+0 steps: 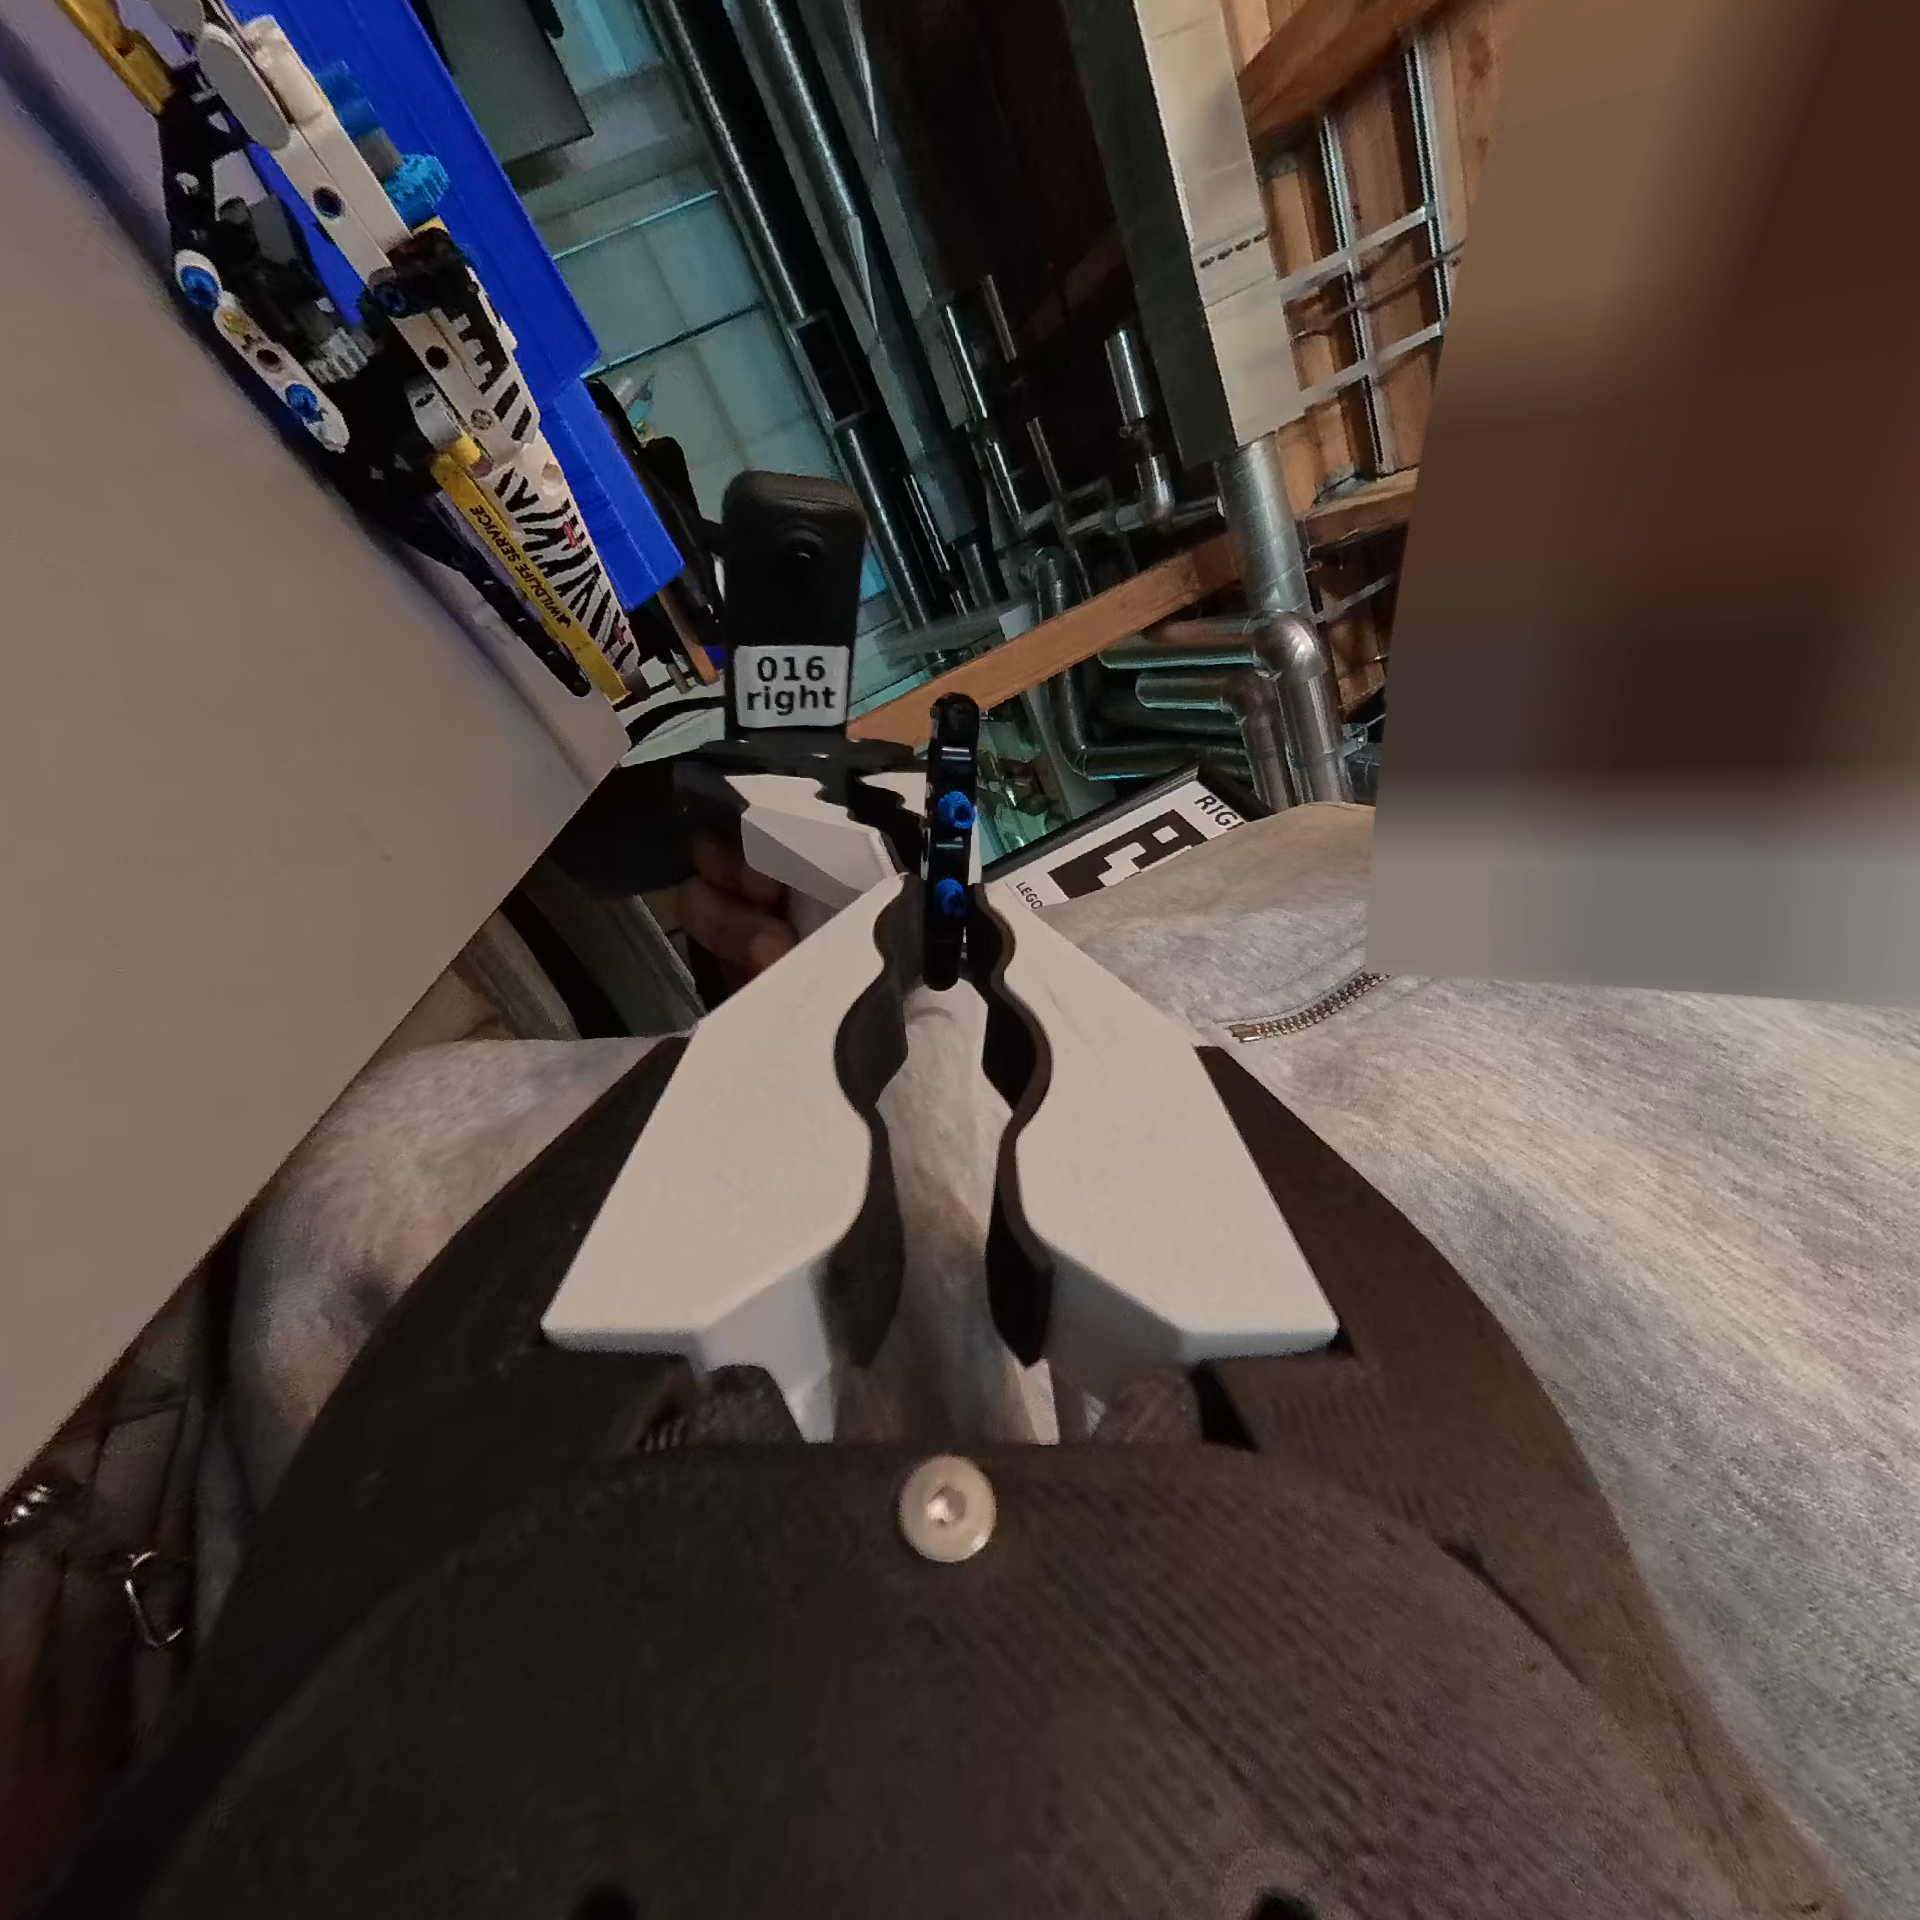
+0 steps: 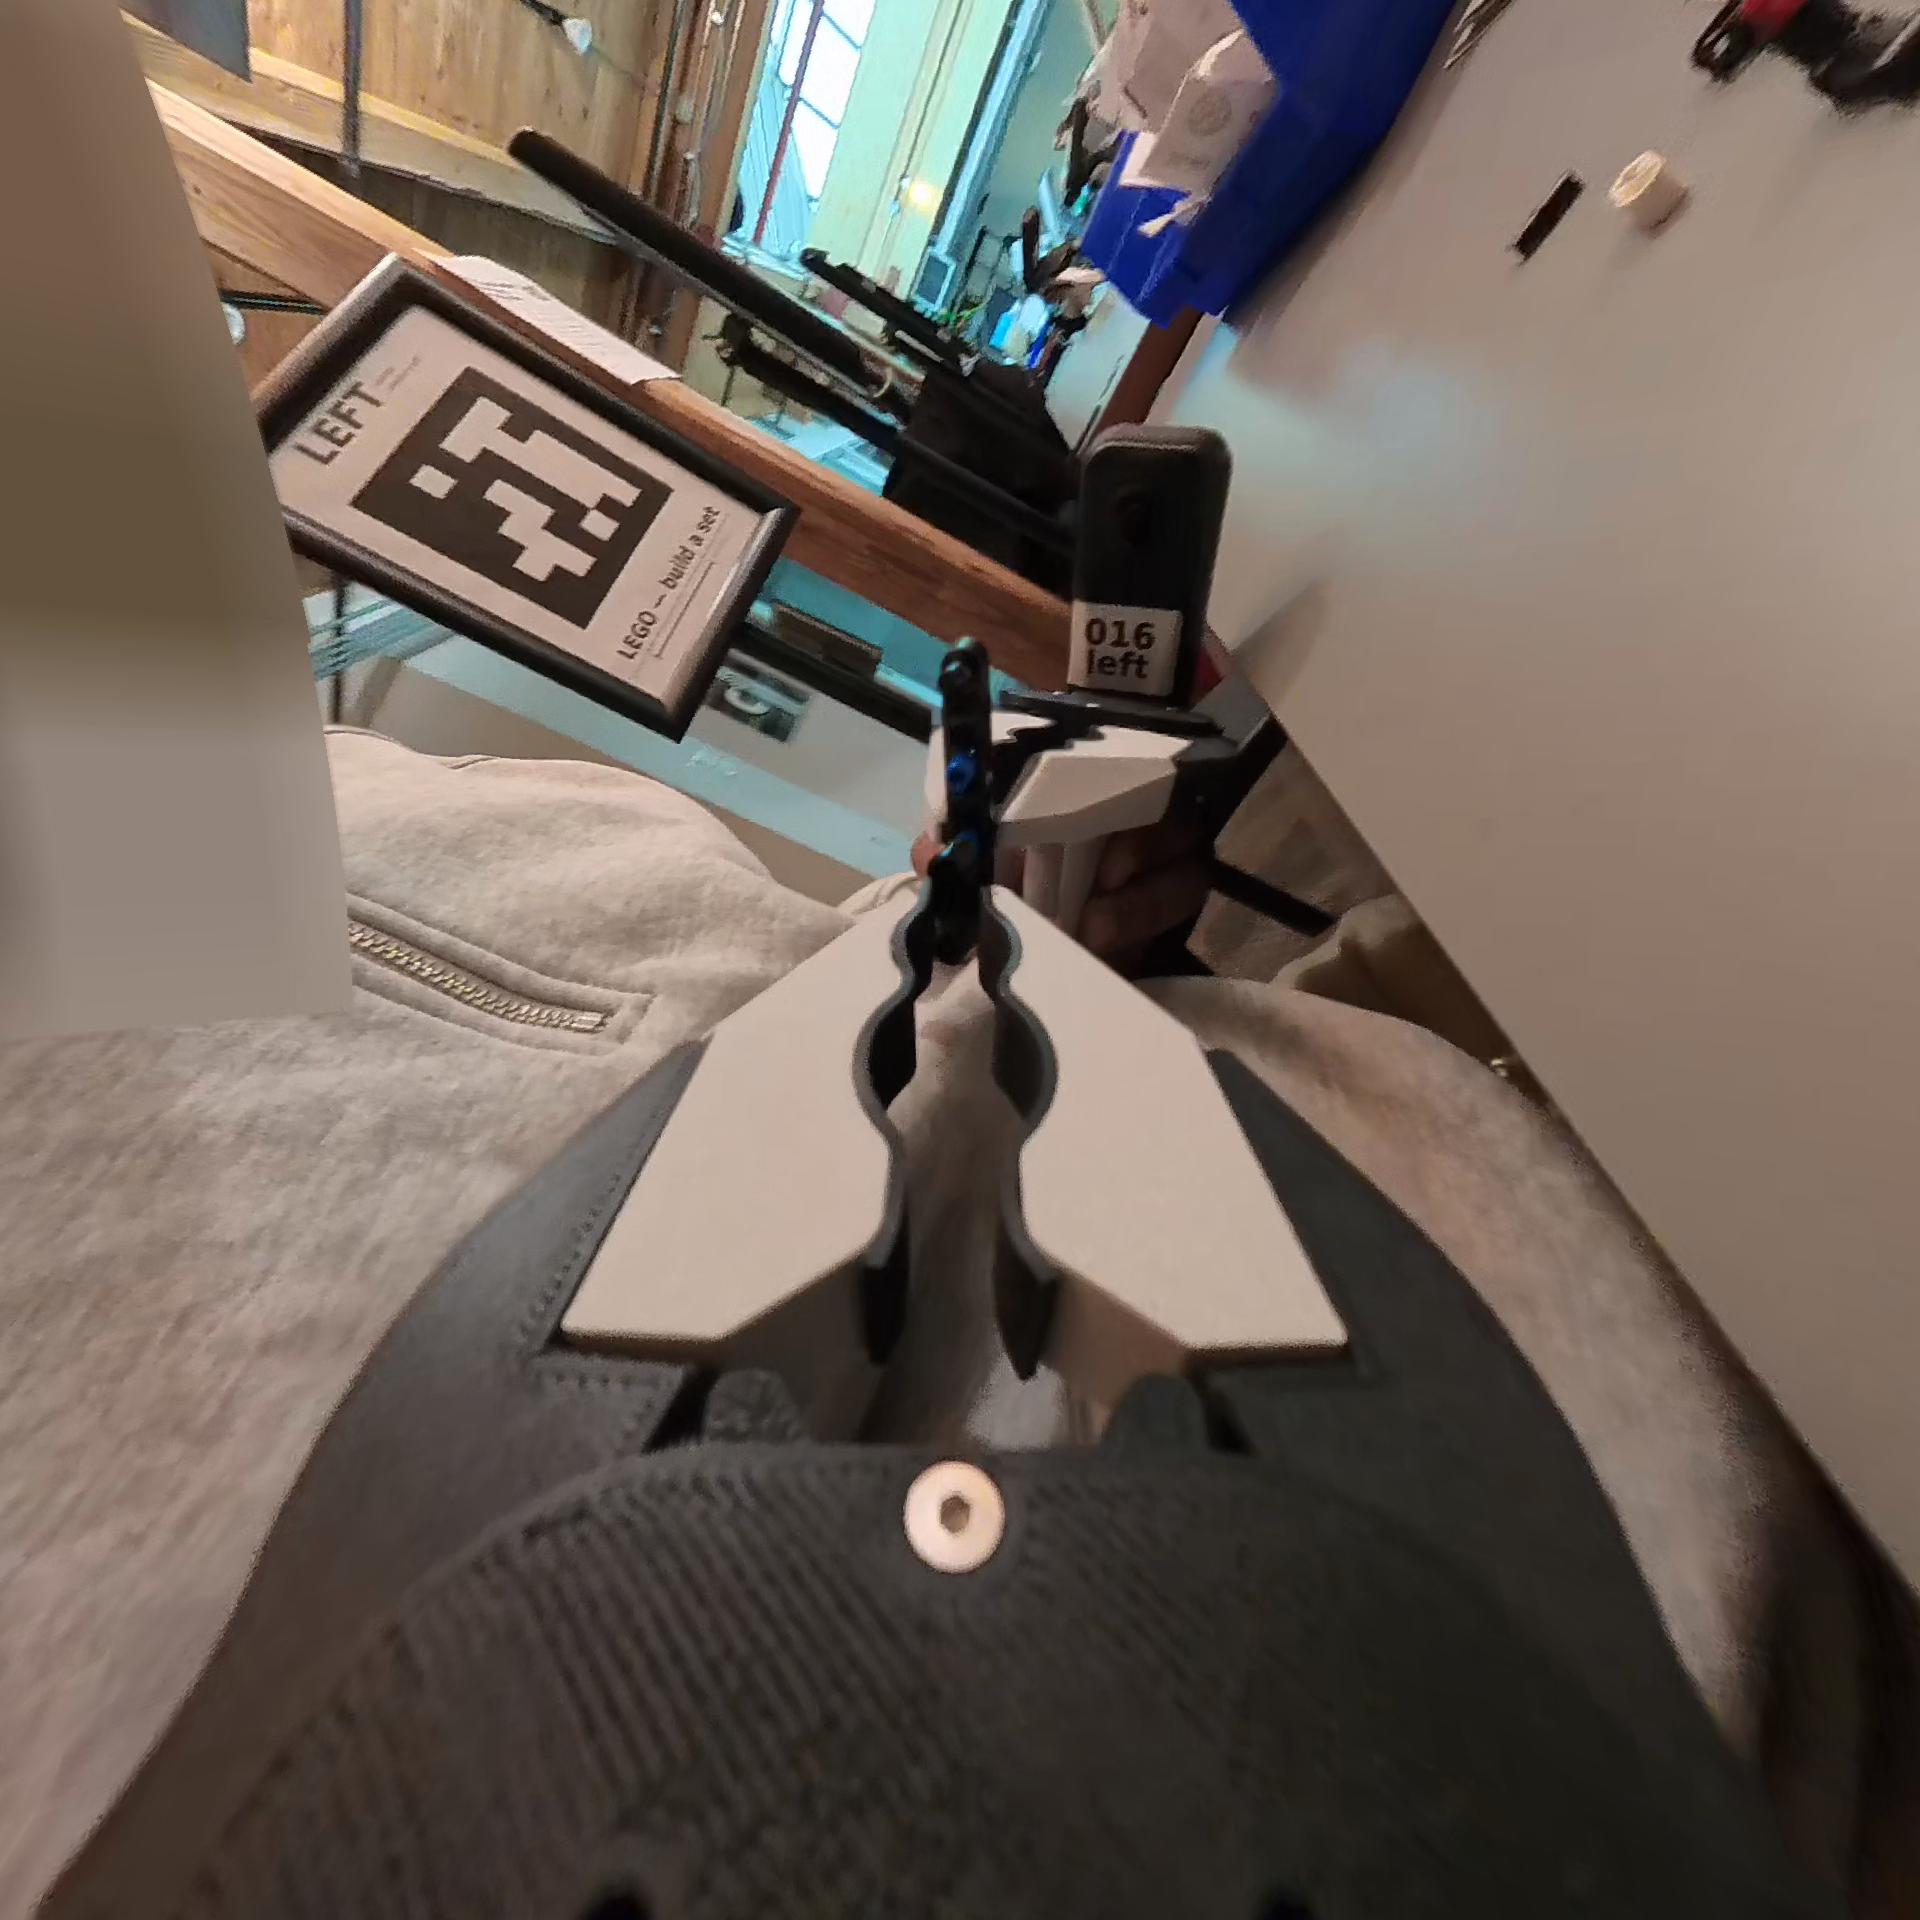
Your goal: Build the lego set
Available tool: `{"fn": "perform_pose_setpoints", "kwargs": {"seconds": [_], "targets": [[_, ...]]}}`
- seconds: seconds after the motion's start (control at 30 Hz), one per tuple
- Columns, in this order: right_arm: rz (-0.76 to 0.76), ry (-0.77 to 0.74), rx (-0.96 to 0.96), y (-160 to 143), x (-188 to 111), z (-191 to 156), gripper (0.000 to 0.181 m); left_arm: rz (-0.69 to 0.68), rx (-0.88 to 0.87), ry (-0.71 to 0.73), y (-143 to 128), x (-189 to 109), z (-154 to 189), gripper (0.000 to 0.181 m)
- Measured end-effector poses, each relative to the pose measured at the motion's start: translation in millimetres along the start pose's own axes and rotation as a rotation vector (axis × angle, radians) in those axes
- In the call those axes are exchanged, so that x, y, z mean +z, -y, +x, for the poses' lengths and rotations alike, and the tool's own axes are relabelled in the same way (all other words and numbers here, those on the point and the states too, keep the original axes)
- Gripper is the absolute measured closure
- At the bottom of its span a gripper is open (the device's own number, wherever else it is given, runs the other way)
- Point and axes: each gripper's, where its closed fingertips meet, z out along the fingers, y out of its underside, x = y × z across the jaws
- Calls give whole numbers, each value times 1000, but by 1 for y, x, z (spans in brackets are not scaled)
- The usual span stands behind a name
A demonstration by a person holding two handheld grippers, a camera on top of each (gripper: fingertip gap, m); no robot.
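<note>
A short black lego beam (image 1: 951,769) with two blue pins (image 1: 953,810) stands upright between my two grippers, held in the air above a person's lap. My left gripper (image 1: 948,940) is shut on its lower end. My right gripper (image 1: 883,821) reaches in from the left and meets the beam's middle. In the right wrist view my right gripper (image 2: 951,935) is shut on the same beam (image 2: 961,707), and my left gripper (image 2: 1003,769) touches it from the right. The partly built model (image 1: 416,364), white, black and zebra-striped, lies on the grey table (image 1: 208,623).
A blue bin (image 1: 499,208) stands behind the model. A person in a grey zipped sweatshirt (image 1: 1558,1143) sits below the grippers. A framed marker sign (image 2: 520,499) hangs left. A small white piece (image 2: 1647,187) and a black piece (image 2: 1548,213) lie on the table (image 2: 1558,623).
</note>
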Motion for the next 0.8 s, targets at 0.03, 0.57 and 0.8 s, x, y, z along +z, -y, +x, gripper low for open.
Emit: {"fn": "perform_pose_setpoints", "kwargs": {"seconds": [0.03,0.57,0.8], "targets": [[9,-24,-19,0,0,1,176,4,-1,2,0,0,0,177],[82,-186,-196,10,0,5,181,21,28,32,5,-1,-1,177],[124,-237,-223,22,-13,11,181,77,39,54,16,-8,-3,177]]}}
